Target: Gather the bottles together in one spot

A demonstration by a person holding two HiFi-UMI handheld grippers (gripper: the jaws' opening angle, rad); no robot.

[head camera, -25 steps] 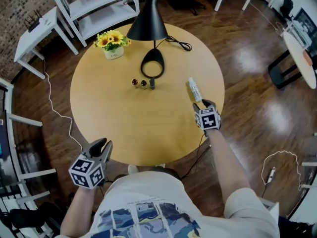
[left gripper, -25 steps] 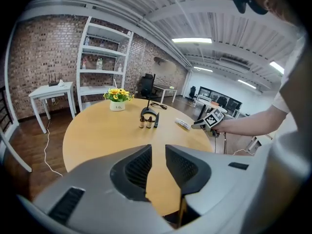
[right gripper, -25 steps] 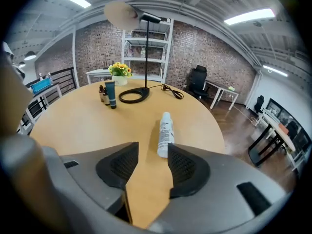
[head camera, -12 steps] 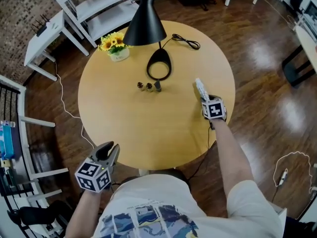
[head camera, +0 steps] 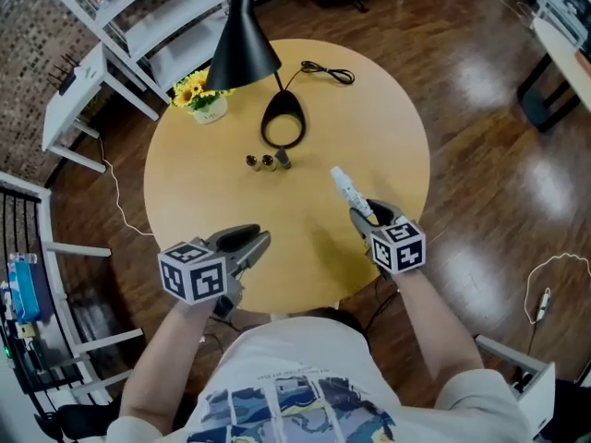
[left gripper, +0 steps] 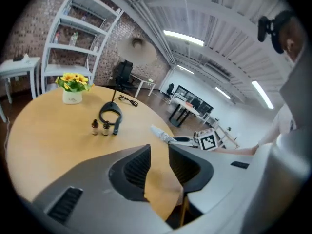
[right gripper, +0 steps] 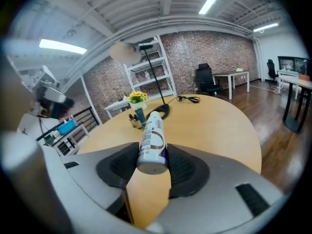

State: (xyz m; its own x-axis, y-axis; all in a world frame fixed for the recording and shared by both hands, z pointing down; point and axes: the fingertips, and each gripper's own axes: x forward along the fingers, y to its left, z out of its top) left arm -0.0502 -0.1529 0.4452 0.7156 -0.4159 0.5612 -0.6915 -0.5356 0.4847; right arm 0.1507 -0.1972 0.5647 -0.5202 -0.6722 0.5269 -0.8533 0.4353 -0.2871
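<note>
Right claw (head camera: 365, 212) is clamped on the white bottle (head camera: 349, 188), pads pressing the base end from both sides, plain as day in the right gripper view (right gripper: 152, 150). In the head view it sits lower right of centre, over the counter (head camera: 388, 109), and the bottle's (right gripper: 153, 130) cap end points up and left toward the middle.

Left claw (head camera: 254, 240) comes in at the lower left, over the counter's near edge. Its jaws have just been opening and stand apart, with nothing between them but bare wood in the left gripper view (left gripper: 158, 150).

Up at centre, three small bottles wait in a tight row: two brown ones (head camera: 252, 161) (head camera: 268, 161) and a dark one (head camera: 283, 159), just below the lamp base (head camera: 283, 123). They stand well apart from the white bottle.

A black lamp shade (head camera: 240, 49) hangs over the upper left, flowers (head camera: 197, 90) sit beside it near the rim, and a cable (head camera: 328, 70) trails off at the top.
</note>
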